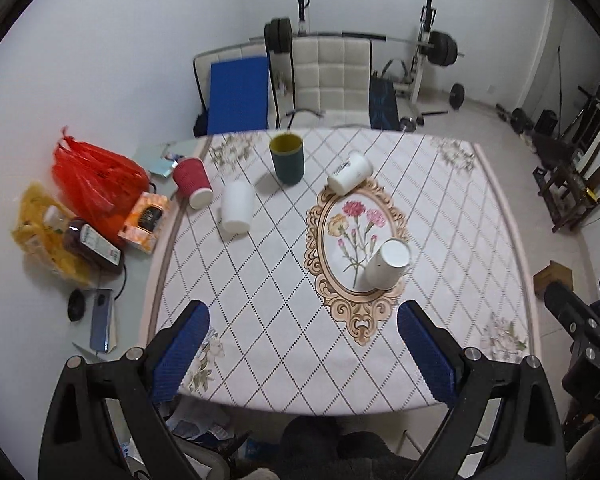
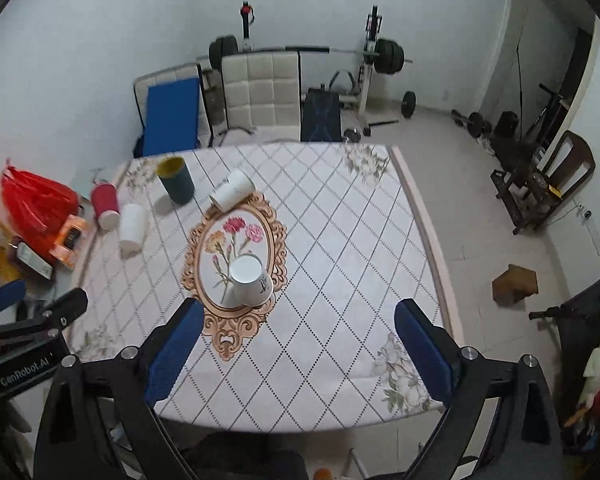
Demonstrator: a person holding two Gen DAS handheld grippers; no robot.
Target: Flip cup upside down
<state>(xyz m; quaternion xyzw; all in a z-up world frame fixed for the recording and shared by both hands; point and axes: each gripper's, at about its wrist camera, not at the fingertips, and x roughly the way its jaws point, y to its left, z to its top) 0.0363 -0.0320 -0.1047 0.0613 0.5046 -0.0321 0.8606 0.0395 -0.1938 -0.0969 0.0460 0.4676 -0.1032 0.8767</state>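
Several cups sit on the patterned tablecloth (image 1: 284, 280). A white paper cup (image 1: 386, 265) stands upside down on the flower medallion; it also shows in the right wrist view (image 2: 250, 282). Another white cup (image 1: 350, 172) (image 2: 233, 191) lies on its side at the medallion's far end. A dark green cup with a yellow inside (image 1: 287, 157) (image 2: 176, 180) stands upright. A plain white cup (image 1: 237, 207) (image 2: 132, 227) and a red ribbed cup (image 1: 192, 182) (image 2: 105, 205) stand upside down at the left. My left gripper (image 1: 303, 350) and right gripper (image 2: 300, 350) are open and empty above the near table edge.
At the table's left lie a red plastic bag (image 1: 96, 184), a yellow bag (image 1: 40, 236), an orange box (image 1: 146, 218), a phone (image 1: 102, 320) and a mouse (image 1: 76, 305). A white chair (image 1: 330, 80) and weight equipment (image 1: 428, 60) stand behind the table. A small wooden box (image 2: 516, 284) sits on the floor right.
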